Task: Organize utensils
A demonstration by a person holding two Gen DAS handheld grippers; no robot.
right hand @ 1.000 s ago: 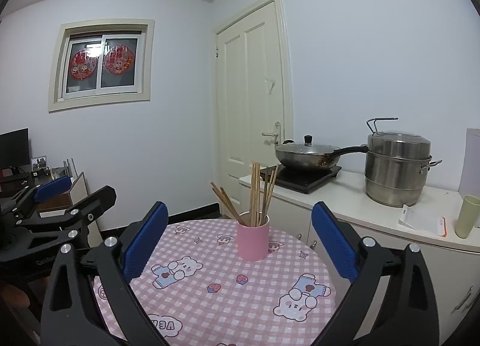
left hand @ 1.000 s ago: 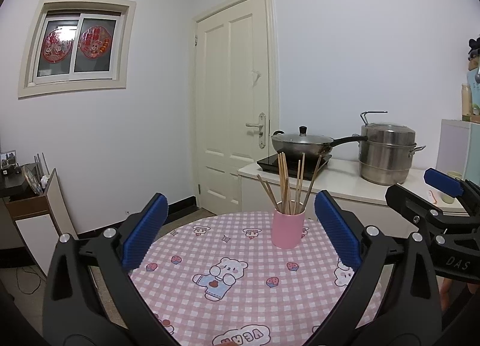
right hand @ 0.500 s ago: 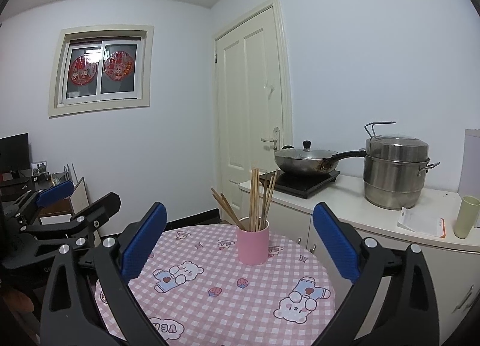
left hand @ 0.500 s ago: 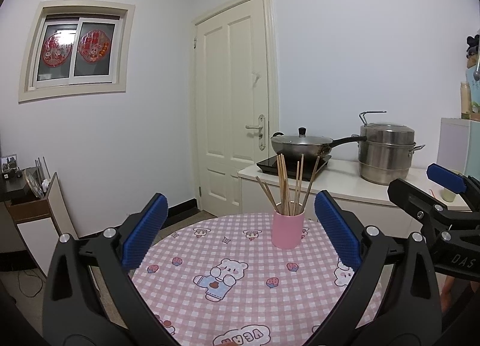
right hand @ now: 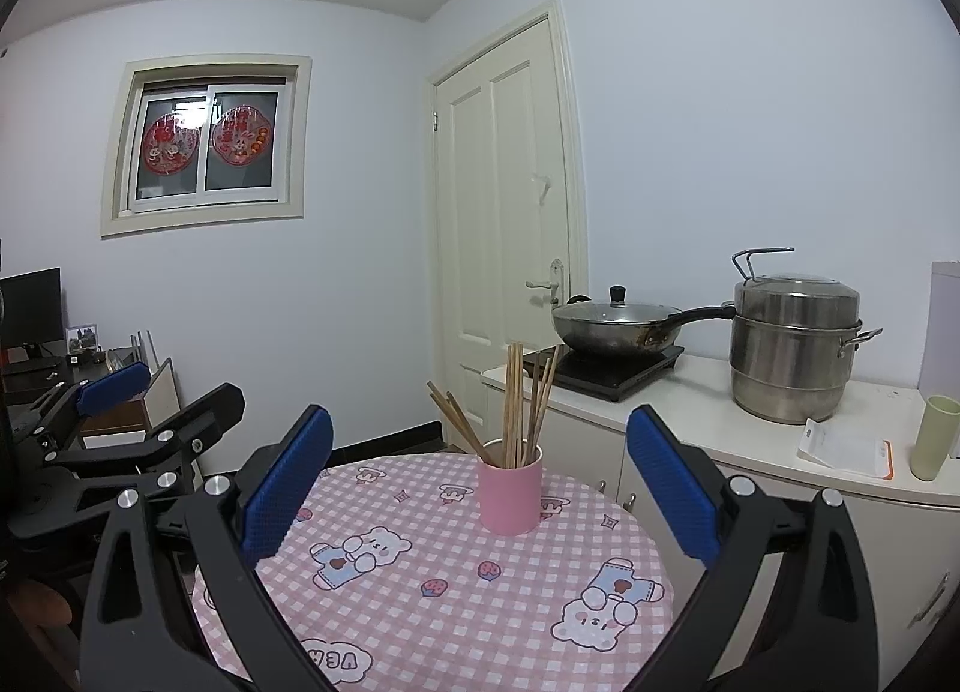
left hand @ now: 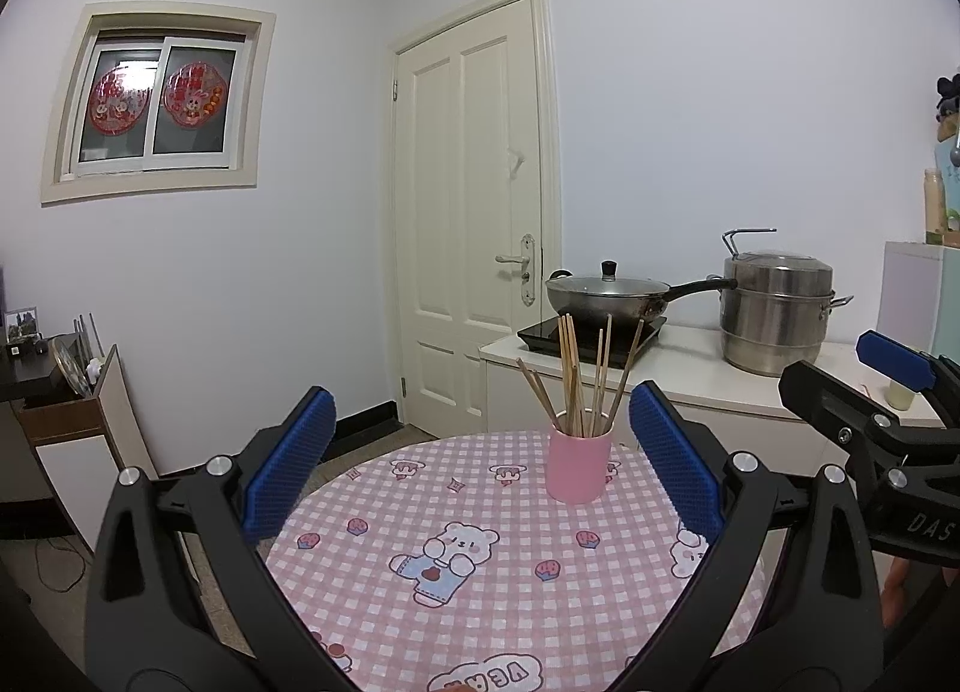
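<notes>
Checked table (left hand: 480, 602); pink cup (left hand: 577, 467) of chopsticks (left hand: 576, 374) stands beyond both grippers' wide, empty jaws.

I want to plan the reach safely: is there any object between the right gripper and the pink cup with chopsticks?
Nothing visible. The right gripper is open, and only bare tablecloth lies before the cup. The left gripper is off to its side.

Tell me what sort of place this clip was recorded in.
Most likely a small home kitchen with a dining corner. A lidded wok sits on an induction cooktop beside a steel steamer pot on a counter, and a round table with a cartoon-bear cloth holds a pink cup of chopsticks.
</notes>
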